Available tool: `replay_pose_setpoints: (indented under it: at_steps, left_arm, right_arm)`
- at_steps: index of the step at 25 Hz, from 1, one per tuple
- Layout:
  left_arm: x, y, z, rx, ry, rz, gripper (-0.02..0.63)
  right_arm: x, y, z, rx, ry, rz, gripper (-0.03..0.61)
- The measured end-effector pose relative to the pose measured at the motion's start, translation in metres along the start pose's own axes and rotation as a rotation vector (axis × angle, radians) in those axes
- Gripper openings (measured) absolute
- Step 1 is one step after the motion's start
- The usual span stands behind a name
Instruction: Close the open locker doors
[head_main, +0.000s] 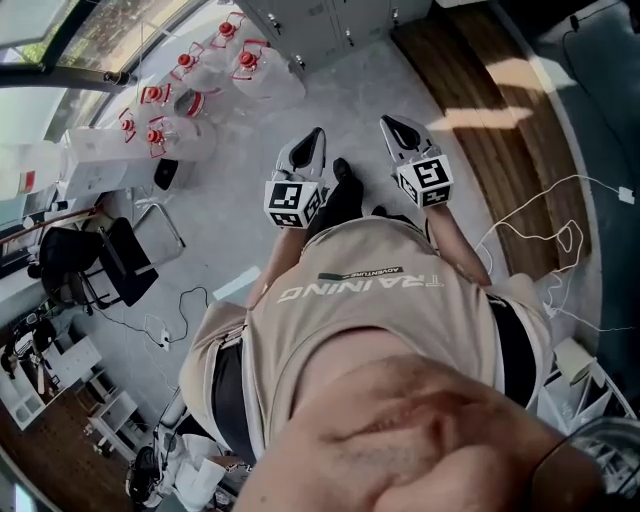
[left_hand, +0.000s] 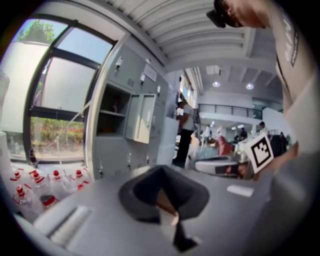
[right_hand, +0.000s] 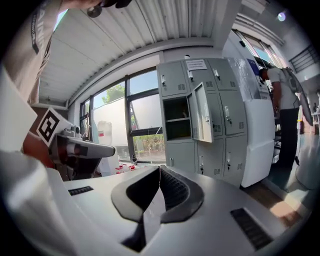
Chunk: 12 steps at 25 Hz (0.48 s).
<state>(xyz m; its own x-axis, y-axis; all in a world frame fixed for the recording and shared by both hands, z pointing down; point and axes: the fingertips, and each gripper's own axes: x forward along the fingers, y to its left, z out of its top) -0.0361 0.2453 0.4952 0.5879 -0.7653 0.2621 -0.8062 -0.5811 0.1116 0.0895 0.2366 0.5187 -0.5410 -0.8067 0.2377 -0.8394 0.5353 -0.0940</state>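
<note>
A bank of grey lockers (right_hand: 210, 120) stands ahead by the window. One middle door (right_hand: 200, 113) hangs open, showing a dark empty compartment (right_hand: 176, 118). The left gripper view shows the same open door (left_hand: 141, 118) and compartment (left_hand: 112, 115) farther off. In the head view the lockers (head_main: 330, 22) lie at the top edge. My left gripper (head_main: 316, 137) and right gripper (head_main: 390, 122) are held side by side in front of the person's chest, well short of the lockers. Both pairs of jaws are closed together with nothing between them, as the left gripper (left_hand: 161, 169) and right gripper (right_hand: 159, 171) show in their own views.
Several clear water jugs with red caps (head_main: 200, 80) crowd the floor left of the lockers. A black chair (head_main: 100, 262) and shelves stand at the left. White cables (head_main: 545, 232) trail over the wooden floor strip at the right. A person (right_hand: 282, 95) stands right of the lockers.
</note>
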Motion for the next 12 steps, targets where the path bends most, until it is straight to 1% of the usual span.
replay_pose_setpoints:
  at_steps: [2, 4, 5, 9, 12]
  left_arm:
    - [0.017, 0.020, 0.002, -0.006, -0.006, -0.008, 0.000]
    - [0.040, 0.037, 0.009, -0.014, -0.008, -0.025, 0.000]
    - [0.052, 0.044, 0.016, -0.013, -0.014, -0.040, 0.000]
    - [0.093, 0.074, 0.058, 0.032, -0.068, -0.101, 0.000]
    - [0.117, 0.108, 0.069, 0.008, -0.074, -0.108, 0.000]
  right_arm:
    - [0.019, -0.011, 0.009, 0.025, -0.012, -0.008, 0.015]
    - [0.036, -0.026, 0.019, 0.013, -0.011, -0.040, 0.015]
    - [0.044, -0.034, 0.025, 0.009, -0.007, -0.055, 0.015]
    - [0.082, -0.057, 0.045, -0.009, -0.003, -0.084, 0.015]
    - [0.115, -0.063, 0.062, -0.014, -0.024, -0.106, 0.015]
